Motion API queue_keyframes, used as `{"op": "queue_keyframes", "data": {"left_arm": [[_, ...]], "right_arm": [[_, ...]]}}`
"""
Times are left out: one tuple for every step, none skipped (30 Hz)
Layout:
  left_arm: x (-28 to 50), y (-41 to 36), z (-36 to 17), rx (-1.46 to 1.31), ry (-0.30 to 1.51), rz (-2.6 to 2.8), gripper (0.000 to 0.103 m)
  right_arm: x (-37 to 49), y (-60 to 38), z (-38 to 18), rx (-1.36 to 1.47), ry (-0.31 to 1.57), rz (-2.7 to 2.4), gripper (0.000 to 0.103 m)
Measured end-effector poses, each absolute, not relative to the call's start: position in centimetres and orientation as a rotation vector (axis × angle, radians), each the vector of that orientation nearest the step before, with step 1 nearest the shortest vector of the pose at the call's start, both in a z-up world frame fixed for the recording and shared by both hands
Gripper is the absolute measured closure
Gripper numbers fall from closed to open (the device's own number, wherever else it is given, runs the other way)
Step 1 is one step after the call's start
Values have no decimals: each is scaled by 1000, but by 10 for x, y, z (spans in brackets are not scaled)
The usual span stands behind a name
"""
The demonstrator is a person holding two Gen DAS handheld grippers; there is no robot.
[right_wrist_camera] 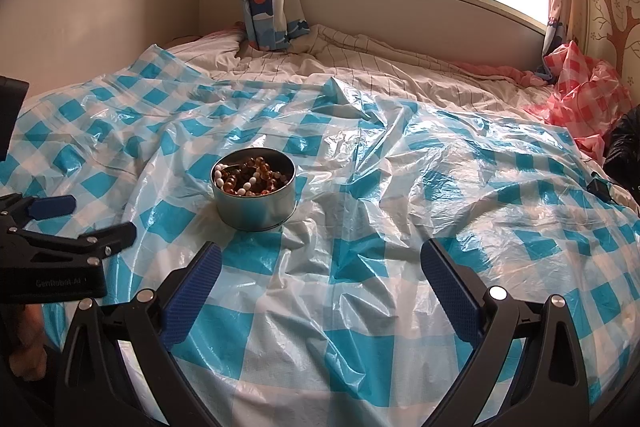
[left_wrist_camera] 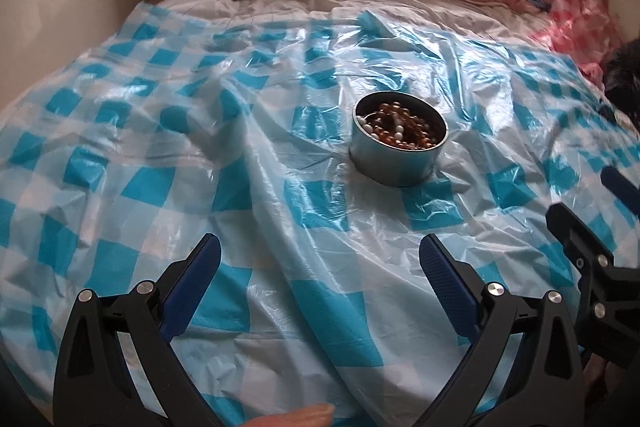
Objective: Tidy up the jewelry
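A bed is seen, made up with a pale striped sheet. Most of it is covered by a crinkled blue-and-white checked plastic sheet (glossy and creased). A round metal tin of amber and white beads is set on this plastic. A bunched red-and-white checked plastic is heaped at the far right corner.

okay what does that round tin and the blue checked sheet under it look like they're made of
The round tin looks like thin metal with a dull brushed silver finish and a rolled base rim. The blue checked sheet looks like thin glossy plastic film: it crinkles sharply, catches window glare and is slightly see-through.
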State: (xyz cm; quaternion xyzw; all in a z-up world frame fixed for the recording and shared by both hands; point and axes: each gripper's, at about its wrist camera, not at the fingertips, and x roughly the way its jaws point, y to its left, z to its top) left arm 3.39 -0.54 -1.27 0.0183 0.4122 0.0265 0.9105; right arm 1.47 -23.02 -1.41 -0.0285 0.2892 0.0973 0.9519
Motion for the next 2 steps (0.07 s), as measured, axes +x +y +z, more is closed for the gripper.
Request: {"op": "queue_keyframes", "data": {"left_arm": [[32, -9, -12, 55, 843, 56, 8], [32, -11, -12, 62, 842, 52, 8]], "right_arm": [[15, -231, -14, -57, 588, 198, 8], [15, -230, -14, -58, 589, 198, 8]]}}
